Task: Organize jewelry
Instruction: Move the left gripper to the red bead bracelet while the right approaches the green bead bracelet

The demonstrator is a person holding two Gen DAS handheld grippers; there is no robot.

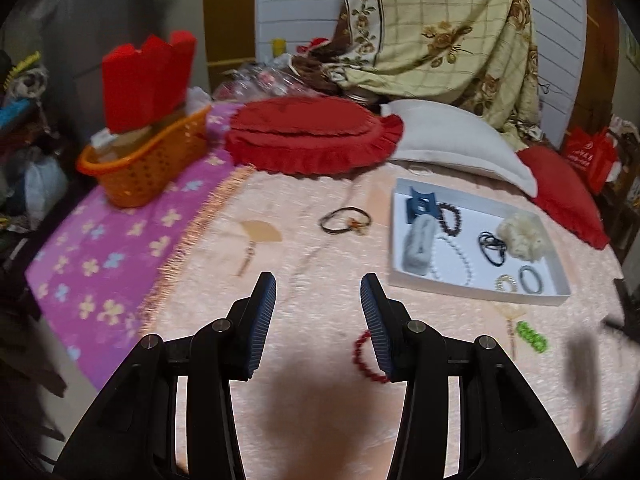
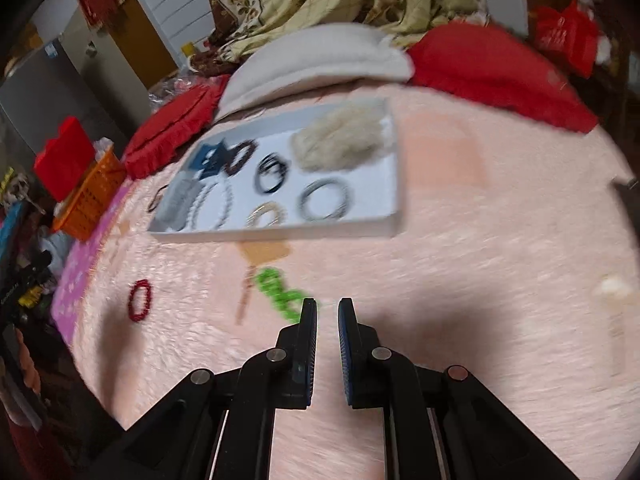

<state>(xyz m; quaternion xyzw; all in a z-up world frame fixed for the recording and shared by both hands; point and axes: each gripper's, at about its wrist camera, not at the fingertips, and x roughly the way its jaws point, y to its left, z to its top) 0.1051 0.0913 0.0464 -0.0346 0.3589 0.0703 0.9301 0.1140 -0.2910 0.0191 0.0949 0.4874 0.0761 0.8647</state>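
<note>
A white tray [image 1: 478,288] on the pink bedspread holds several pieces: a blue hair claw [image 1: 420,202], a pearl necklace [image 1: 460,254], black hair ties [image 1: 493,247] and a cream scrunchie [image 1: 522,236]. The tray also shows in the right wrist view [image 2: 280,234]. My left gripper [image 1: 318,292] is open and empty above the bed; a red bead bracelet [image 1: 366,356] lies partly behind its right finger. A brown bracelet [image 1: 345,220] lies farther off. My right gripper [image 2: 327,308] has a narrow gap between its jaws and holds nothing, just right of a green hair tie [image 2: 280,286]. The red bracelet [image 2: 140,300] lies to the left.
An orange basket [image 1: 148,168] with red boxes stands at the left on a purple sheet. A red frilled cushion [image 1: 312,136], a white pillow [image 1: 460,140] and a red pillow [image 1: 564,196] line the far side. The green hair tie [image 1: 532,336] lies near the tray.
</note>
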